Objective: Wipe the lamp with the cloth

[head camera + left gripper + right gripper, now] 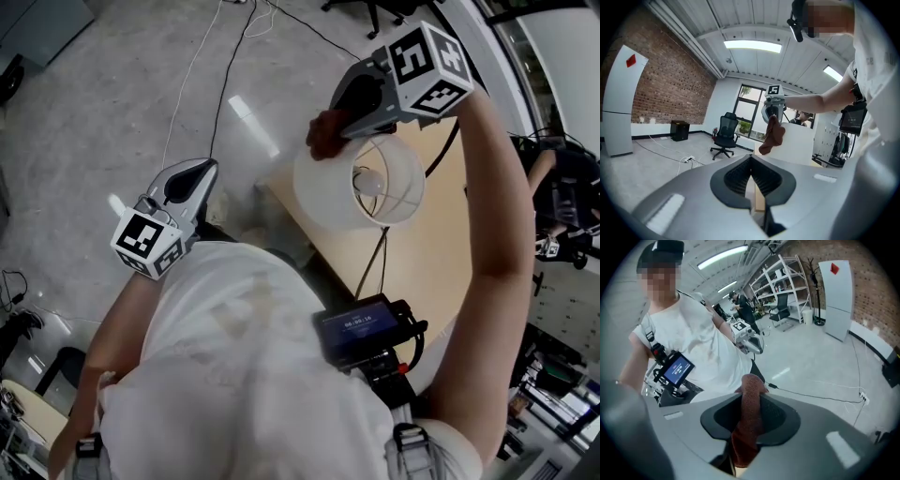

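Right gripper [749,425] was found clamped on the cloth [750,413], a rust-brown terry strip pinched between both jaws, bulging out past the tips and trailing back beneath them. Its arm was raised and stretched forward over the table [412,253], forearm bare, with the gripper angled downward at the lamp [323,192]. In the head view the cloth sat at the far upper rim of the shade, on the outer wall — whether it pressed on the shade or hung just beside it could not be confirmed. From the left gripper view the cloth drooped from the jaws in front of the shade's left side.

Left gripper [200,173] was held low at the person's left, elbow bent, pointing roughly level toward the lamp and well apart from it. Its jaws stood drawn together with nothing between them.

Lamp condition: a white drum shade, translucent, open at the top, with thin wire spokes and a bulb [367,180] visible inside. It stood near the corner of the pale wooden table. A dark cord ran from it across the tabletop toward the person.
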